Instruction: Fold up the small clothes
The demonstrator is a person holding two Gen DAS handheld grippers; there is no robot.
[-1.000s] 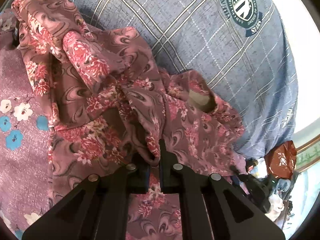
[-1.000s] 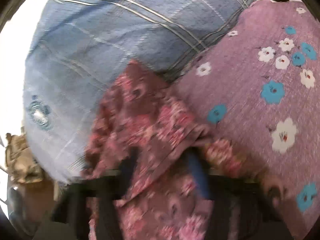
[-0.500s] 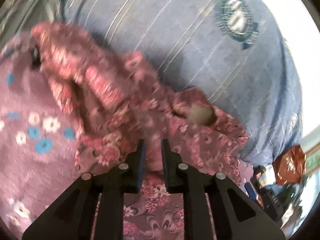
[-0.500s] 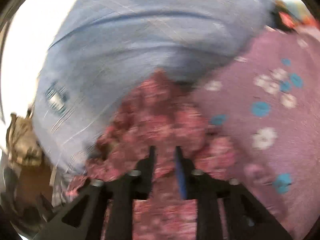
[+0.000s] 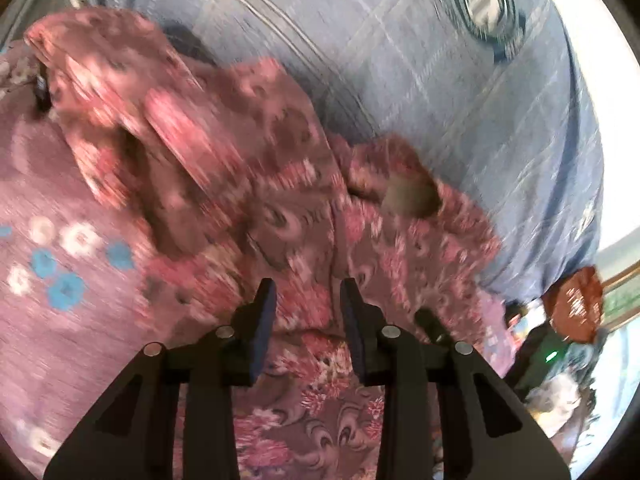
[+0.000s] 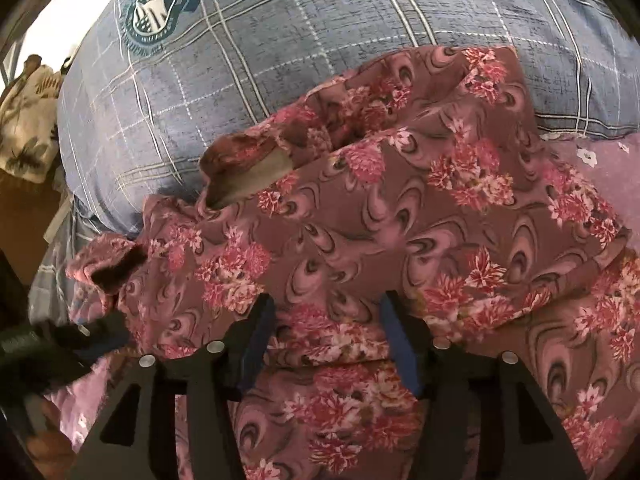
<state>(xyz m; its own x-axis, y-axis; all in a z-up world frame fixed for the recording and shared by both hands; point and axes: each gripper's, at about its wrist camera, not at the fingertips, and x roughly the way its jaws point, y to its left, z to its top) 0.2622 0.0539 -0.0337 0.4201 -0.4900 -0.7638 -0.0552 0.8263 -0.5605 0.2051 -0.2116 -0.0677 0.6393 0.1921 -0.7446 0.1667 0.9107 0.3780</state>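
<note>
A small mauve garment with red and pink flowers (image 5: 256, 184) lies crumpled on the bed, partly against a blue checked pillow. In the right wrist view the garment (image 6: 420, 208) is spread wider, with a folded layer on top and a sleeve opening at the left. My left gripper (image 5: 306, 292) is open, its fingers apart over the garment's near edge, holding nothing. My right gripper (image 6: 326, 308) is open too, its fingers either side of a fold of the garment without pinching it. The left gripper also shows at the lower left of the right wrist view (image 6: 48, 348).
The blue checked pillow (image 5: 460, 92) with a round crest fills the back; it also shows in the right wrist view (image 6: 280, 40). A purple bedsheet with blue and white flowers (image 5: 52, 272) lies left. A red-brown packet (image 5: 576, 304) and clutter sit at the right edge.
Both grippers were shut on the garment and have opened, letting it go. The garment has dropped and lies spread out. Both views have pulled back a little.
</note>
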